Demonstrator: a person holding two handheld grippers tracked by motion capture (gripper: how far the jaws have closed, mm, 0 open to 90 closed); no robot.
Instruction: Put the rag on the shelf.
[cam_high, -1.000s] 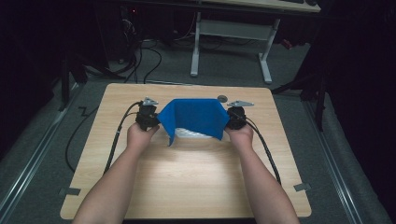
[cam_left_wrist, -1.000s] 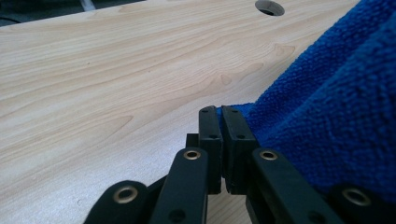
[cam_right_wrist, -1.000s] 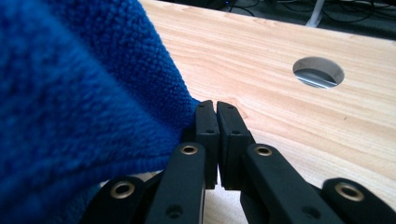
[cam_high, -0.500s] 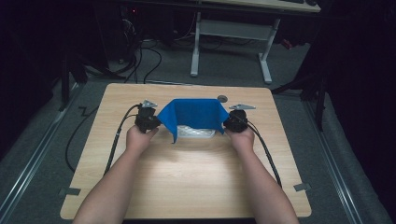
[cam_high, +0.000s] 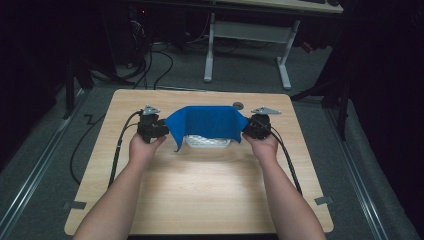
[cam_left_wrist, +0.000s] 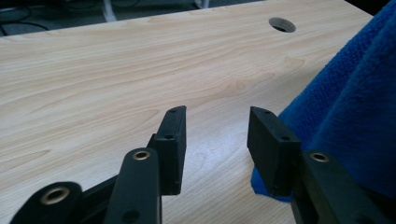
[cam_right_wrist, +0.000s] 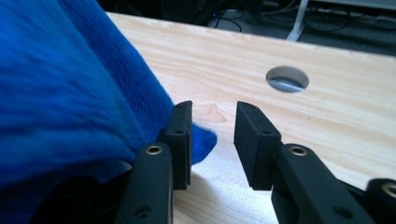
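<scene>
- Wooden table (cam_high: 210, 195): blue cloth (cam_high: 207, 122) draped over a white object (cam_high: 207, 141) at the far middle.
- Left gripper (cam_high: 162, 131): jaws just opened, spread; cloth beside them, nothing pinched.
- Right gripper (cam_high: 248, 128): jaws just opened, cloth corner at one jaw, released.

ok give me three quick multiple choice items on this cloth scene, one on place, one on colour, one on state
1. Where does the cloth lie?
A. between the two tongs
B. on the floor
C. at the table's near edge

2. What colour is the cloth?
A. red
B. blue
C. green

3. How do the left tongs stand?
A. shut on the cloth
B. shut on nothing
C. open, gap bare

Answers: 1 A, the high view shows it spread between the left tongs and the right tongs on the table. 2 B, it is blue in all three views. 3 C, bare wood shows between the jaws, which have just been opening.
</scene>
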